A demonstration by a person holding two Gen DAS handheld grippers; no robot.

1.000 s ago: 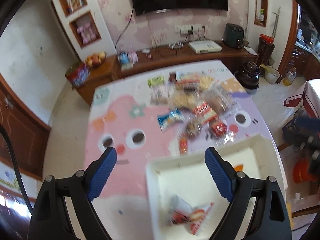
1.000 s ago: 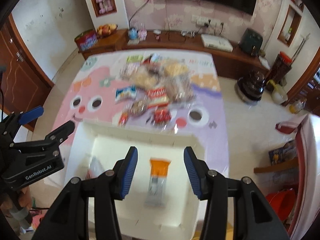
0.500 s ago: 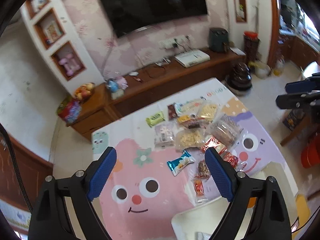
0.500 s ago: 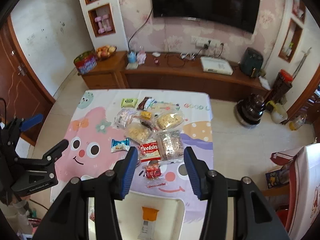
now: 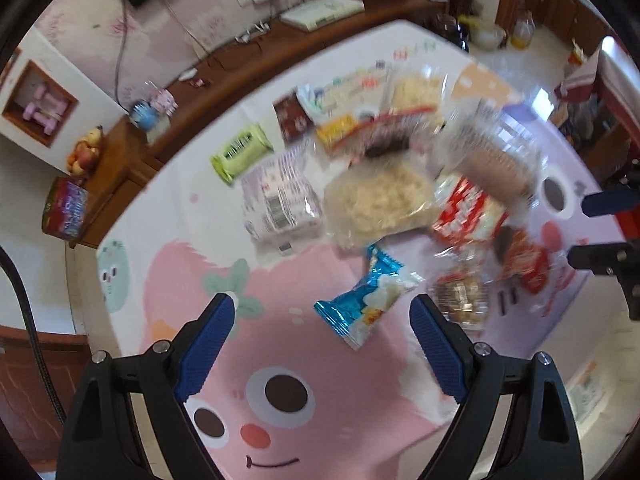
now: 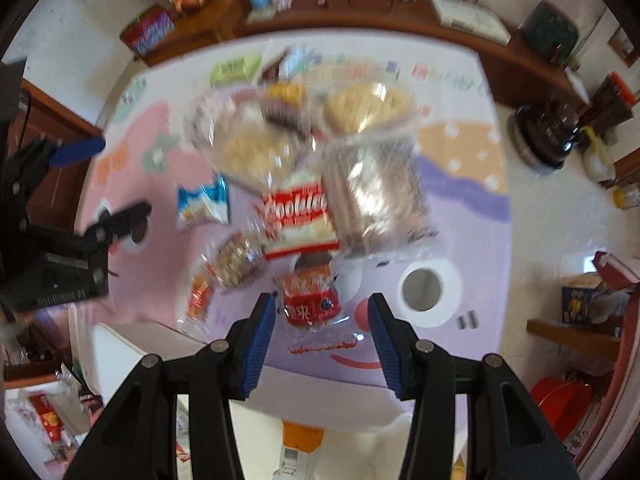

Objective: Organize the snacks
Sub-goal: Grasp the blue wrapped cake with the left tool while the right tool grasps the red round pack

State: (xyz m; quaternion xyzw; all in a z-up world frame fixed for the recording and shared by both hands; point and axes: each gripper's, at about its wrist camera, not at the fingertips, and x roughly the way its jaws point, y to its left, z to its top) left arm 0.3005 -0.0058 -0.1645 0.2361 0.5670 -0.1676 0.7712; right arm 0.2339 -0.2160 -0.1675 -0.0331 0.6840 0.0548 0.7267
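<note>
Bright, even daylight fills both fisheye views, their edges curving into black corners; motion blur smears the heap of clear plastic snack bags (image 6: 304, 152), worst in the right view, with white glare glinting on wrappers

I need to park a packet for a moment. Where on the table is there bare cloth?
Bare cloth lies on the pink cartoon face below the blue packet, and left of the green packet. The snack pile toward the far right is crowded.
</note>
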